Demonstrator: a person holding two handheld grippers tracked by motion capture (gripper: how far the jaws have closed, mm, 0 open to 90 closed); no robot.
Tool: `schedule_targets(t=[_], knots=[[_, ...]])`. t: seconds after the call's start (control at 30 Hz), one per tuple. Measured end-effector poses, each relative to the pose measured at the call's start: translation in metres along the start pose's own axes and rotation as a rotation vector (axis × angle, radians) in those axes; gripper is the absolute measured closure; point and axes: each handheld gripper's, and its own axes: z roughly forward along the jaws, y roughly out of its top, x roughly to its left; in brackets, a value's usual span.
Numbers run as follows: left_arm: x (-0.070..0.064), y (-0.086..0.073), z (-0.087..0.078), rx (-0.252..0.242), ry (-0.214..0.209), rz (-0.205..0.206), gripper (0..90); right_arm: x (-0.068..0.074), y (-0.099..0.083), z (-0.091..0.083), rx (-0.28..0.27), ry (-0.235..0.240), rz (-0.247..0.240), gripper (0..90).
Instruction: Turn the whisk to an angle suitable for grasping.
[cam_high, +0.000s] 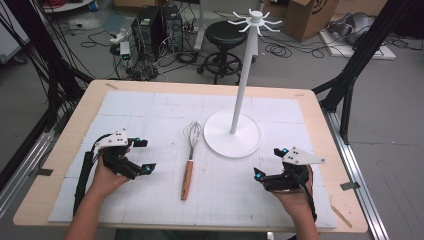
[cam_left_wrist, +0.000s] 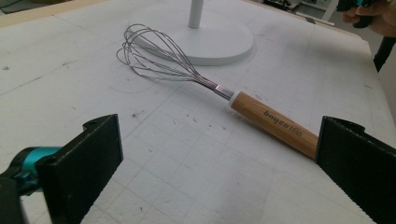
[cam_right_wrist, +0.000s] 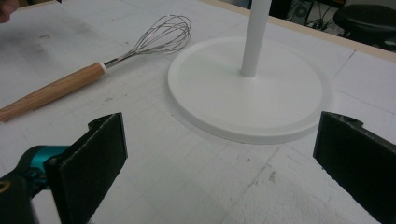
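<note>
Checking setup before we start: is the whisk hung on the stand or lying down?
Lying flat on the table: the whisk rests beside the stand base.

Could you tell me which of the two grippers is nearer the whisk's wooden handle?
The left gripper: the whisk lies just beside its open jaws, whereas the right gripper sits farther off, below the white stand's base.

Grey floor (cam_high: 390, 125) behind the bench (cam_high: 60, 150), cables (cam_high: 295, 49) strewn across it. A black stool (cam_high: 226, 34), computer towers (cam_high: 156, 25) and a cardboard box (cam_high: 312, 15) stand beyond.
</note>
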Motion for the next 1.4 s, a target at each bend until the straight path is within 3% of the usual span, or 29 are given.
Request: schedule_targets(t=[0.33, 0.57, 0.87, 1.03, 1.23, 1.3, 1.4], knots=[[-0.008, 0.002, 0.008, -0.003, -0.01, -0.009, 1.7, 0.002, -0.001, -0.001, 0.013, -0.004, -0.005, 1.9], [-0.019, 0.01, 0.02, 0.005, -0.033, 0.013, 1.7, 0.002, 0.0, -0.001, 0.017, -0.009, -0.008, 1.8], [-0.035, 0.019, 0.056, 0.097, -0.034, 0.018, 1.7, 0.002, -0.001, 0.002, 0.034, -0.007, -0.013, 1.9], [-0.039, 0.023, 0.076, 0.13, -0.006, 0.004, 1.7, 0.001, -0.001, 0.001, 0.034, -0.011, -0.007, 1.9], [-0.047, 0.022, 0.107, 0.215, 0.061, -0.016, 3.0, -0.001, -0.002, -0.001, 0.038, -0.02, -0.005, 1.9], [-0.047, 0.02, 0.114, 0.248, 0.071, -0.012, 3.0, -0.002, -0.002, -0.001, 0.039, -0.02, -0.003, 1.9], [-0.049, 0.015, 0.123, 0.323, 0.121, 0.023, 3.2, -0.002, -0.003, -0.001, 0.042, -0.024, -0.006, 1.9]])
